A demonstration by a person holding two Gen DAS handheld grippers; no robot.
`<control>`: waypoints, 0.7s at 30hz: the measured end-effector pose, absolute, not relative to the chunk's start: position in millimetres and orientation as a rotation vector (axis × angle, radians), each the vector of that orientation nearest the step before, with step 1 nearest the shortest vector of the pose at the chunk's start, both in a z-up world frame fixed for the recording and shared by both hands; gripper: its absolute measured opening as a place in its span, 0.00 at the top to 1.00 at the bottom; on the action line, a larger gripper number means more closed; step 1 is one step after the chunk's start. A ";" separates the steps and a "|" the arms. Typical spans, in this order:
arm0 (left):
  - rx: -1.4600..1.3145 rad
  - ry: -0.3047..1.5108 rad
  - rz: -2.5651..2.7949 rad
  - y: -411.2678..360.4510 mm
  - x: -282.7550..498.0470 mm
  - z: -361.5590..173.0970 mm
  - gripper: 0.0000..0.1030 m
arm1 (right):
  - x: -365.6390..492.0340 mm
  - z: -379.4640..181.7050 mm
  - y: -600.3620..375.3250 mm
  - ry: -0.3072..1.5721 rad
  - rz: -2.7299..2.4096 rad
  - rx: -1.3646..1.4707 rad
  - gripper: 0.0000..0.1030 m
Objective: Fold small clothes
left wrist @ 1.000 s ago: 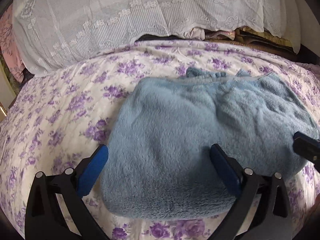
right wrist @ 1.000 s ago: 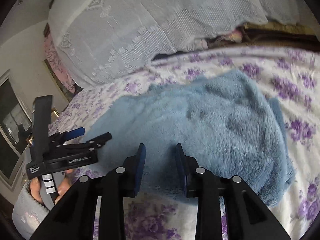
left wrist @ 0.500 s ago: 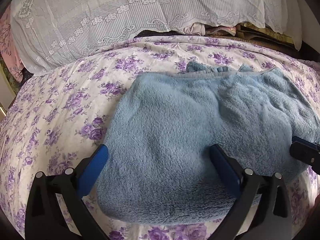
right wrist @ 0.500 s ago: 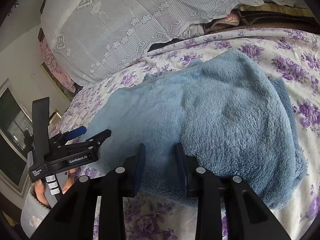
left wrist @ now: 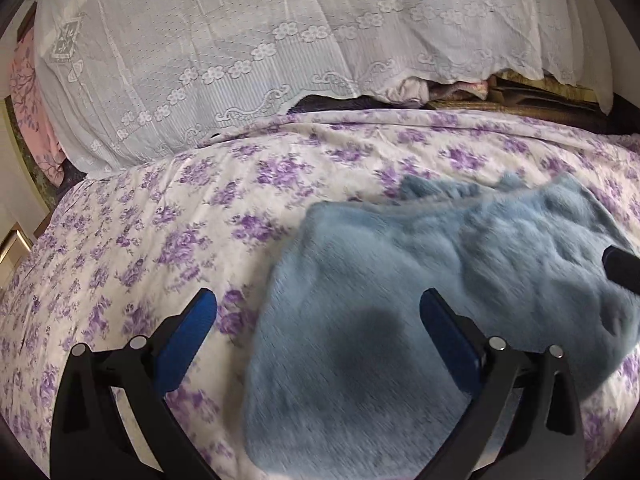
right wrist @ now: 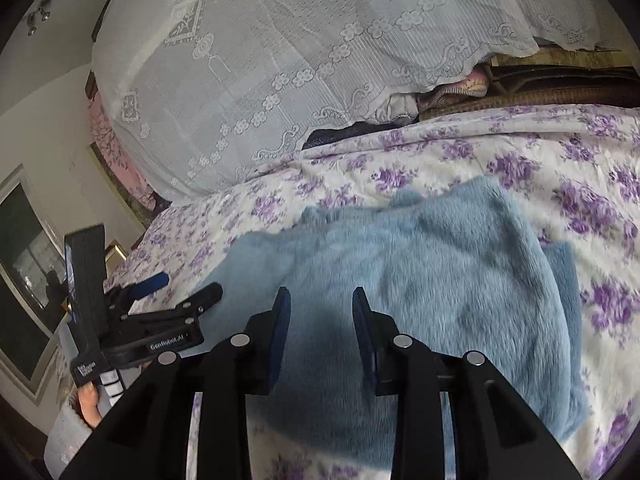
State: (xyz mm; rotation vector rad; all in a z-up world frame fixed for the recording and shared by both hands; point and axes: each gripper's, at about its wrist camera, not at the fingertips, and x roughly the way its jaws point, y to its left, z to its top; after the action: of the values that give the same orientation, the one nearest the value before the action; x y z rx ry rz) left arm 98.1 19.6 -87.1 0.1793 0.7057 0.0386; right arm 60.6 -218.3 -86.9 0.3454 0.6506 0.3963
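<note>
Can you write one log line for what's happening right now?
item: fluffy blue fleece garment folded on purple-flowered bedspread | left gripper: jaws wide, empty | right gripper: jaws apart, empty

The right gripper (right wrist: 321, 312), jaws narrowly parted and empty, hangs over the folded blue fleece garment (right wrist: 420, 280) on the floral bed (right wrist: 520, 152).

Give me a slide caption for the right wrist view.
Right gripper open above a folded blue fleece garment on a purple-flowered bedspread.
</note>
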 end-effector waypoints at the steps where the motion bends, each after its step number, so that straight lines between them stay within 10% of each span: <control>1: 0.177 0.720 0.045 22.5 104.5 -92.2 0.04 | 67.0 -88.7 -217.5 0.654 0.386 0.348 0.68; 21: 0.150 0.766 0.029 21.8 85.9 -102.0 0.05 | 42.8 -100.1 -217.6 0.623 0.288 0.237 0.62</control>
State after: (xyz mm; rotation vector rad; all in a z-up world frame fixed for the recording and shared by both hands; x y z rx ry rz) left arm 85.9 21.8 -102.0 0.1498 0.7657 0.0288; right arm 42.8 -217.6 -100.1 0.2373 0.6225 0.2883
